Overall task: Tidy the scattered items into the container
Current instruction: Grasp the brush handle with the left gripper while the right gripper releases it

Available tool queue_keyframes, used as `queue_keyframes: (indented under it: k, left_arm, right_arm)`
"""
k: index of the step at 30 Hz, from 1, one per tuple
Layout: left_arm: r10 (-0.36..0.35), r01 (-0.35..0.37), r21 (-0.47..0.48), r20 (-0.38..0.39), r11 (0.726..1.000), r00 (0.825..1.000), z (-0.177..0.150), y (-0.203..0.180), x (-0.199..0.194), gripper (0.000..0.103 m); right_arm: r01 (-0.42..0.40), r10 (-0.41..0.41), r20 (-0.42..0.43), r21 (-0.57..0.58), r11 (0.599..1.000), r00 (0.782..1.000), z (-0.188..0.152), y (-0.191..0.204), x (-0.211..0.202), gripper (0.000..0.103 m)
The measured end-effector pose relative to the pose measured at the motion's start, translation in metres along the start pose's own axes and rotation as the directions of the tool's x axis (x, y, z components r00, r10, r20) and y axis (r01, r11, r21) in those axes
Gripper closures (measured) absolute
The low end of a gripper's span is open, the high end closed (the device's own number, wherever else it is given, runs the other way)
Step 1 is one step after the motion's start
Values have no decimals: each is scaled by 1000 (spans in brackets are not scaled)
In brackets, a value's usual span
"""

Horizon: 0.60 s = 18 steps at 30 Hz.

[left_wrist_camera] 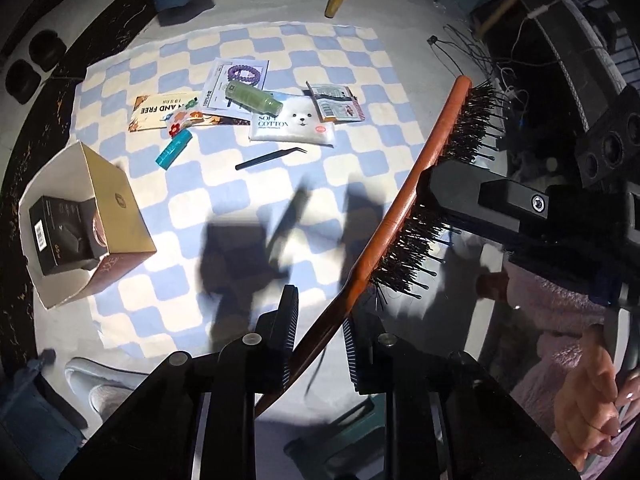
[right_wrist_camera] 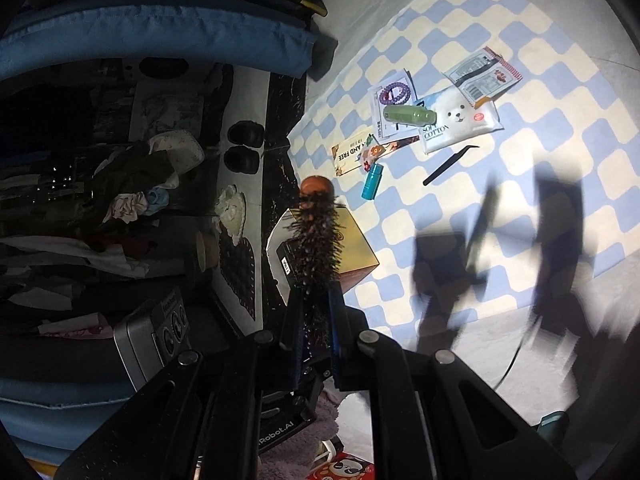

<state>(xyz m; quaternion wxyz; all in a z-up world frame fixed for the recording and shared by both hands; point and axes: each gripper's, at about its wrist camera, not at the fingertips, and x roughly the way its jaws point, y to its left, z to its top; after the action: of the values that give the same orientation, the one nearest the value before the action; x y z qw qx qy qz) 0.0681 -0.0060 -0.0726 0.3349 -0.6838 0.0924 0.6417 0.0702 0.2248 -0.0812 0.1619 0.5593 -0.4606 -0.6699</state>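
Note:
A brown wooden hairbrush [left_wrist_camera: 416, 188] with black bristles is held in the air. My right gripper [left_wrist_camera: 430, 184] is shut on its bristled head; in the right wrist view the hairbrush [right_wrist_camera: 316, 236] runs out between my right gripper's [right_wrist_camera: 314, 304] jaws. My left gripper [left_wrist_camera: 318, 332] has its jaws standing a little apart around the brush's handle; contact is unclear. The gold cardboard box [left_wrist_camera: 116, 216] stands open at the left with a black box [left_wrist_camera: 60, 232] inside; it also shows in the right wrist view [right_wrist_camera: 356, 248].
On the blue-and-cream checkered cloth [left_wrist_camera: 360, 60] lie a green bottle [left_wrist_camera: 252, 98], a teal tube [left_wrist_camera: 172, 150], black tweezers [left_wrist_camera: 270, 158], a cotton pad pack [left_wrist_camera: 292, 124], a bracelet card [left_wrist_camera: 240, 76], a sachet [left_wrist_camera: 336, 102] and a booklet [left_wrist_camera: 160, 110]. Cables [left_wrist_camera: 480, 56] lie at right.

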Motion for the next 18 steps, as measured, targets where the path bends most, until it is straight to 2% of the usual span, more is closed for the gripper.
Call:
queue_keyframes:
  k: [2,6,11,12,15,16,18]
  left_arm:
    - [-33,33,-4,3,999,999,2,5,3,85]
    - [-50,49,30,21,998,999,2,3,9,90]
    - [-67,66,25,54,998,996,3,9,5,91]
    - [-73,72,19,60,997,996,3,12,2,94]
    - [-80,80,-2,79,997,994,1,19,-5,99]
    - [-84,86,-18,85,996,993,1,23,-5,100]
    - [-99,103,-42,93,994,991,-1,29,-10,100]
  right_arm:
    - [-4,4,-2,-8,1000,1000,0,3,2,91]
    - [-4,4,6,-17,1000,1000,-1,6,3,90]
    - [-62,62,7,34,997,998,2,3,1,86]
    - [-71,71,5,43,997,997,3,2,1,86]
    - [-96,96,11,87,992,995,4,-2,1,80]
    - [-109,109,8,109,988,994,4,-5,1,74]
    - [-139,140,3,158,978,990,5,-11,3,68]
